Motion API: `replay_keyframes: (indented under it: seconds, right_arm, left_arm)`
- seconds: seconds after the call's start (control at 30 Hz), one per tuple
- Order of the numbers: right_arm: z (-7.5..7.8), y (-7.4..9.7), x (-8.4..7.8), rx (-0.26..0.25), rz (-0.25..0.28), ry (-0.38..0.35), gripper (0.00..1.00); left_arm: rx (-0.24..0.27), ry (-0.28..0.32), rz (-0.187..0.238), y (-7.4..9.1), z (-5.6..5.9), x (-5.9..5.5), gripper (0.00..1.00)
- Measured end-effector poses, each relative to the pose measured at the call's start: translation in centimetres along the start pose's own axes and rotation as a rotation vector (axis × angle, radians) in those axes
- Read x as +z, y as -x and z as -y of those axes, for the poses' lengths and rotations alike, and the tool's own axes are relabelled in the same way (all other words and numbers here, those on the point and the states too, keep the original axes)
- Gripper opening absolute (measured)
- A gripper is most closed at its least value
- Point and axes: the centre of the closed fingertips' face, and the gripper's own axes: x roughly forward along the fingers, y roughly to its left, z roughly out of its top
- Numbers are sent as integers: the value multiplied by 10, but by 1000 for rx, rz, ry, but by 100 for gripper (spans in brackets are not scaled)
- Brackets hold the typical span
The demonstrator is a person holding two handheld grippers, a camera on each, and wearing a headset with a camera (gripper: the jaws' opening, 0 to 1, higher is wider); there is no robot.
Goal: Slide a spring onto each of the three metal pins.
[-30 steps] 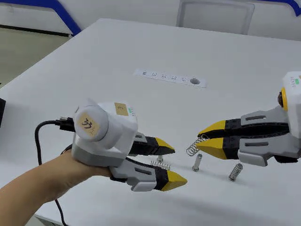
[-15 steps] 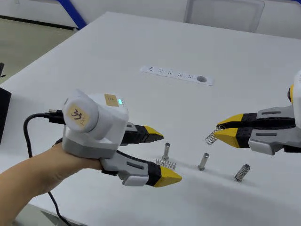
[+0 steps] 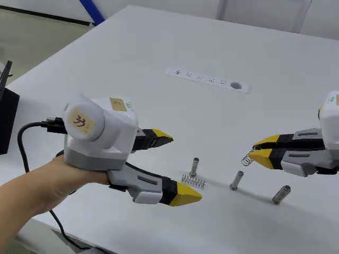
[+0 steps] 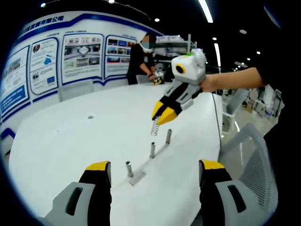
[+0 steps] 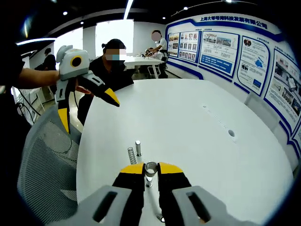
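Gripping a spring (image 5: 151, 168) end-on, axis along its jaws, right gripper (image 3: 253, 148) (left gripper (image 3: 184, 167) spread, empty)

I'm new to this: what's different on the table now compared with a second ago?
The left tool drew back leftward and opened wider, uncovering the near pin and the loose spring beside it. The right tool, shut on the held spring, backed slightly away from the middle pin. Nothing was grabbed or released. The pins, the loose spring and the far-right spring stayed put.
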Motion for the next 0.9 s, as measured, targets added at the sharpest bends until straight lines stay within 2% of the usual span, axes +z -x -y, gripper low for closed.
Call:
replay_keyframes:
  seconds: [0.37,0.5,0.57,0.8,0.9]
  right_arm:
    - [-2,-10,-15,12,-44,-11,11]
    - [-3,-14,-20,18,-65,-21,11]
    - [-2,-15,-24,9,-90,8,11]
    - [-2,-20,-24,12,-87,-10,11]
    - [-1,-21,-27,18,-105,-2,11]
  left_arm:
    - [51,29,26,6,-15,2,90]
    - [56,34,19,6,-16,1,94]
    - [58,32,10,6,-17,-2,94]
    - [63,45,3,6,-17,-6,95]
    - [59,45,2,6,-16,-7,95]
